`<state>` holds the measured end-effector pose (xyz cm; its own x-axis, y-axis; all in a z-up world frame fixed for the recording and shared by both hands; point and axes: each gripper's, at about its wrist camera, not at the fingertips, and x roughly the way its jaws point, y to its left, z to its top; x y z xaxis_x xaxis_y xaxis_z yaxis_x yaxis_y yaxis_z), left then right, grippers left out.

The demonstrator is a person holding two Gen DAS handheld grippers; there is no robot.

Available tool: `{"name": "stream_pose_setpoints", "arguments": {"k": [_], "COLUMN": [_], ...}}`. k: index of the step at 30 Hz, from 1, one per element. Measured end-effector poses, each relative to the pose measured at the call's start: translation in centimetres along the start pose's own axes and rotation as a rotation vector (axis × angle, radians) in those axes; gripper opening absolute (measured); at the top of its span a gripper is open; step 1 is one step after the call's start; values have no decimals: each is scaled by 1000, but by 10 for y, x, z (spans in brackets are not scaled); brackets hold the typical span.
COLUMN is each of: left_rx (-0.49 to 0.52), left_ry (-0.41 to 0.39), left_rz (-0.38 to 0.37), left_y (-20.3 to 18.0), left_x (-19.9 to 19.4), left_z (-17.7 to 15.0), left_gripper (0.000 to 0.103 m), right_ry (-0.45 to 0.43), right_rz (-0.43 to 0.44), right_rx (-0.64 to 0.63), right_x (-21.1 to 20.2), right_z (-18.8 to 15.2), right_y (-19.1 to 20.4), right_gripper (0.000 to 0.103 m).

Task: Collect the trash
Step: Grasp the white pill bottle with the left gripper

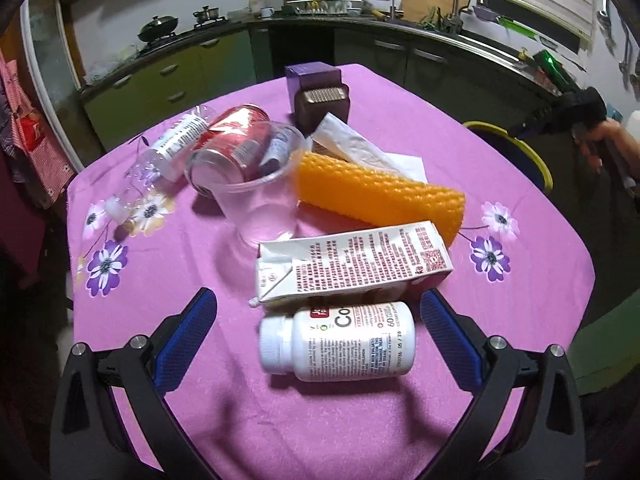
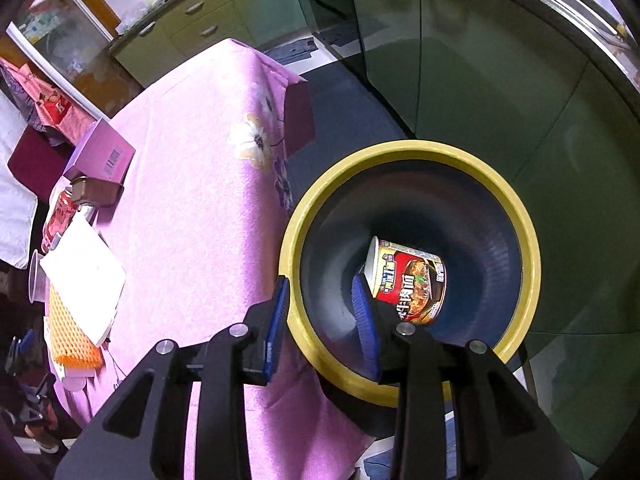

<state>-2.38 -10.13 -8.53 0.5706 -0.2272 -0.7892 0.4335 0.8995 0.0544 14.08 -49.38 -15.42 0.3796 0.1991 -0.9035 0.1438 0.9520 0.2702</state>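
Yellow-rimmed dark round bin [image 2: 404, 152] beside the pink flowered surface [image 1: 360, 420]: holds one printed noodle cup [image 2: 412, 280] only. Orange foam sleeve [image 1: 380, 196], white carton [image 1: 352, 264], white pill bottle [image 1: 336, 344] remain. Left claw [image 1: 316, 320] apart around bottle, untouching; right claw [image 2: 322, 304] parted, empty, over bin.

Our left claw [image 1: 318, 340] hangs over the pink-clothed counter [image 1: 400, 120], its blue pads spread wide to either side of a white pill bottle [image 1: 340, 344] lying on its side, touching neither pad. Just beyond it lies a carton [image 1: 352, 266], then an orange foam sleeve [image 1: 380, 196] and a clear cup [image 1: 256, 196]. We see a red can [image 1: 236, 132], a crushed plastic bottle [image 1: 168, 152] and a purple box [image 1: 316, 76] farther back.
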Motion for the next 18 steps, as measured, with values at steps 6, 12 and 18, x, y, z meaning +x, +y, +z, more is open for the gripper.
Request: {"name": "stream_pose_setpoints", "arguments": {"k": [6, 12, 18], "left_rx": [12, 16, 19], "left_ry": [36, 57, 84], "left_rz": [-28, -54, -55], "left_y": [-1, 0, -1], "left_x": [15, 23, 28], "left_z": [-3, -7, -10], "left_gripper": [97, 92, 80], "right_ry": [12, 20, 27], "right_rz": [5, 5, 12], "right_rx": [-4, 0, -4], "right_x": [4, 9, 13], "right_z": [-3, -3, -4], "right_y": [2, 1, 3], "right_gripper": [34, 34, 34]}}
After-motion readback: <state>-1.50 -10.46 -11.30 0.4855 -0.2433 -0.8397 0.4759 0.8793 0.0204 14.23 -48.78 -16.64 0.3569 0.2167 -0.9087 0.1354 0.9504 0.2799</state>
